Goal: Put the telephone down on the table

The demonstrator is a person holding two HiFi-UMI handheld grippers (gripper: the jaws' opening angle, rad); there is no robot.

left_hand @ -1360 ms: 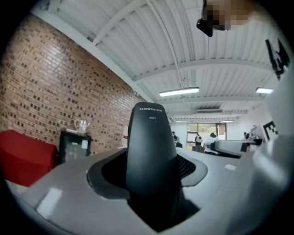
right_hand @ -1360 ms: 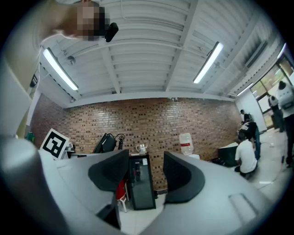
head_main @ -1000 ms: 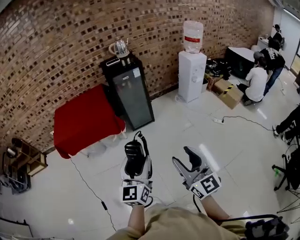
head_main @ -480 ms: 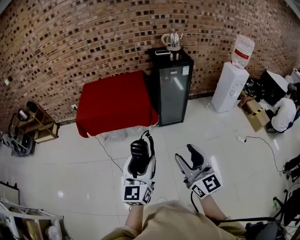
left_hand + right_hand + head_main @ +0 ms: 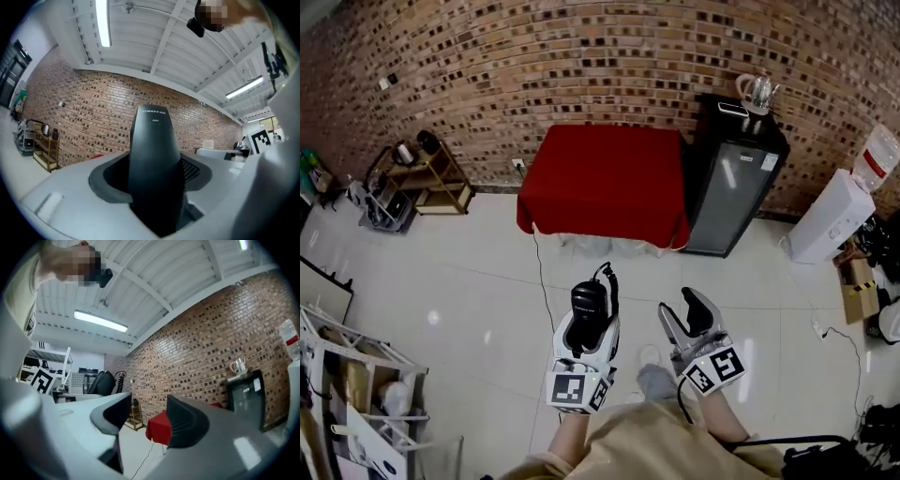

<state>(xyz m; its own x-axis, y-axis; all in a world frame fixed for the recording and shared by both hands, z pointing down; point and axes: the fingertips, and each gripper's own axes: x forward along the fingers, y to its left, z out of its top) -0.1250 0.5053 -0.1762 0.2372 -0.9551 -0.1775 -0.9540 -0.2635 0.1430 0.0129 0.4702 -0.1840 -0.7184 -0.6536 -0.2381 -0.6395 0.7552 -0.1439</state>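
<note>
Plainly CHINO-E on telephone (image 5: 154,154), left tongs (image 5: 589,326) gripping

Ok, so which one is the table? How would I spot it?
Look along the long brick wall. The table stands against it, between a low wooden shelf and a tall black cabinet. It is the only thing covered in a bright red cloth.

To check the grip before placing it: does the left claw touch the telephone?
Touching. The left gripper view shows the left claw with its jaws closed against both sides of the black telephone, with no gap visible.
</note>
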